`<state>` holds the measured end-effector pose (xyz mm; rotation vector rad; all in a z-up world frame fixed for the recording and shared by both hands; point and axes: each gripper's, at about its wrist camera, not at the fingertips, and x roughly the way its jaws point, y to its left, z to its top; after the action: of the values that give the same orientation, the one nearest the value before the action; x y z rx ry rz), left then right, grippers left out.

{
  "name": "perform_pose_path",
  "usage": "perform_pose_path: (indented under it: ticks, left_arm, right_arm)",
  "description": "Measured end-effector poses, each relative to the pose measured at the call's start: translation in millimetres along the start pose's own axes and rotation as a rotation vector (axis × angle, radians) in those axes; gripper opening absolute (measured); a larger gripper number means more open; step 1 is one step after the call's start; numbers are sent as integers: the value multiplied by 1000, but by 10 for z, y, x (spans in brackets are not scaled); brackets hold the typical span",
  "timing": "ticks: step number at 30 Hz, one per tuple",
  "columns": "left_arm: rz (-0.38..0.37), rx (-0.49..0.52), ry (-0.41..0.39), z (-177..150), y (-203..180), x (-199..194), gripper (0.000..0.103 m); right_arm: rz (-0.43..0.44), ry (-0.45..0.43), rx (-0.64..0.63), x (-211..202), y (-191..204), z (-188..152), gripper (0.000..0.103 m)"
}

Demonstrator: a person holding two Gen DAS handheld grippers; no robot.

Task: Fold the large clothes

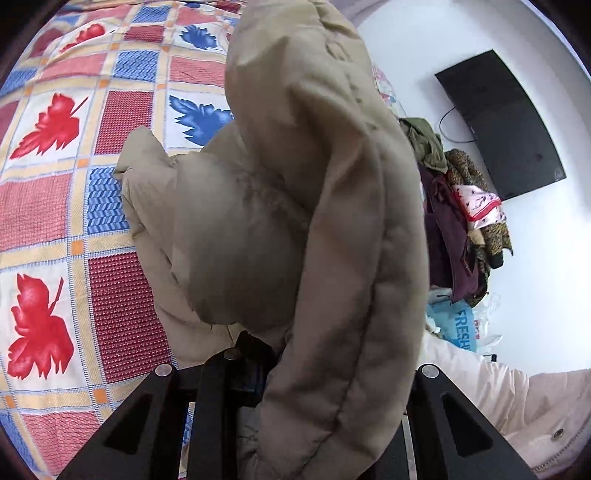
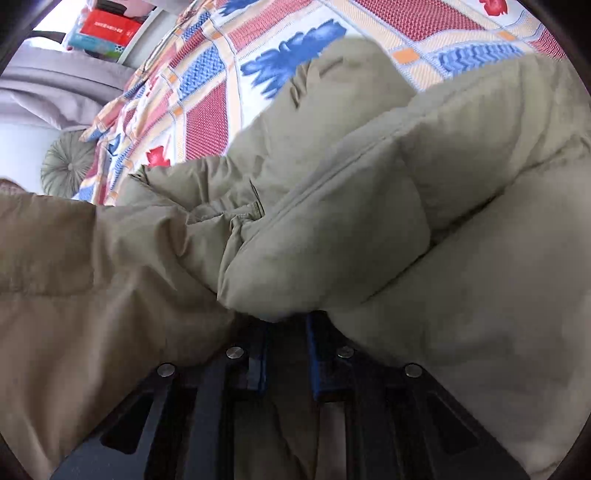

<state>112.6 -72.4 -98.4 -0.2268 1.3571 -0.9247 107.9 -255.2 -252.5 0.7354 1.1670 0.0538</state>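
Observation:
A beige puffer jacket (image 1: pixel 314 206) hangs in a bulky bunch above the patchwork bedspread (image 1: pixel 55 221). My left gripper (image 1: pixel 291 369) is shut on a thick quilted edge of it. One black finger (image 1: pixel 251 365) shows; the other is buried under the fabric. In the right wrist view the same jacket (image 2: pixel 369 221) fills most of the picture and lies over the bedspread (image 2: pixel 207 122). My right gripper (image 2: pixel 288 339) is shut on a fold of it, with fabric squeezed between the blue pads (image 2: pixel 263 365). Its fingertips are hidden under the padding.
A pile of mixed clothes (image 1: pixel 465 206) stands off the bed's side below a dark wall screen (image 1: pixel 506 125). A pale pink jacket (image 1: pixel 517 398) and a blue bag (image 1: pixel 461 325) lie nearby. A round cushion (image 2: pixel 66 166) and boxes (image 2: pixel 107 29) sit past the bed's far end.

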Motion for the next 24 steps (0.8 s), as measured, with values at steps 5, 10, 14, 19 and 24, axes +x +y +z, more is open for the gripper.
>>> perform_pose_path:
  ticks: [5, 10, 14, 19, 24]
  left_arm:
    - [78, 26, 45, 214, -438, 313, 25]
    - [97, 49, 74, 209, -702, 710, 25]
    - [47, 58, 116, 309, -862, 1242, 40]
    - [-79, 36, 132, 321, -639, 1744, 73]
    - [-228, -62, 140, 343, -488, 1980, 82]
  right_arm:
    - [22, -112, 17, -602, -255, 51, 17]
    - [29, -135, 91, -1040, -712, -116, 18]
    - [41, -150, 155, -1301, -1049, -321, 19]
    - [53, -152, 228, -1477, -1418, -567, 20]
    - [67, -155, 269, -1638, -1551, -787, 24]
